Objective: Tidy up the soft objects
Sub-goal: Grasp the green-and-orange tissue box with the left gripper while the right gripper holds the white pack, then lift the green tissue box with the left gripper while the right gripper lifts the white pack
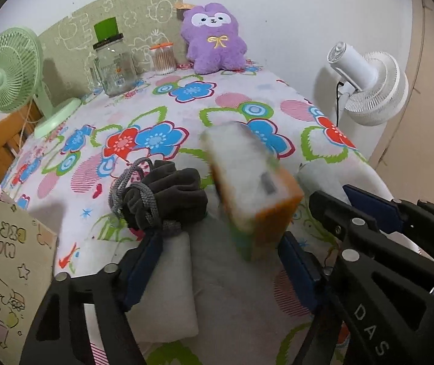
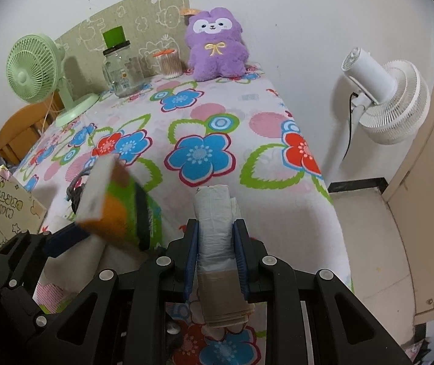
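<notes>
Flowered tablecloth (image 2: 210,115), white wall (image 2: 293,15), white fan (image 2: 393,103)

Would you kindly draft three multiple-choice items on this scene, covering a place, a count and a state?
1. Where does the purple plush toy sit?
A. at the far end of the table
B. at the table's near edge
C. on the floor

2. How many fans are visible?
A. one
B. two
C. three

3. What is the right gripper doing?
A. standing open and empty
B. clamped on a white roll
C. clamped on the purple plush toy

Key: 1 A, it stands at the far end beside the swab jar. 2 B, a green fan and a white fan. 3 B, both pads press the roll.
</notes>
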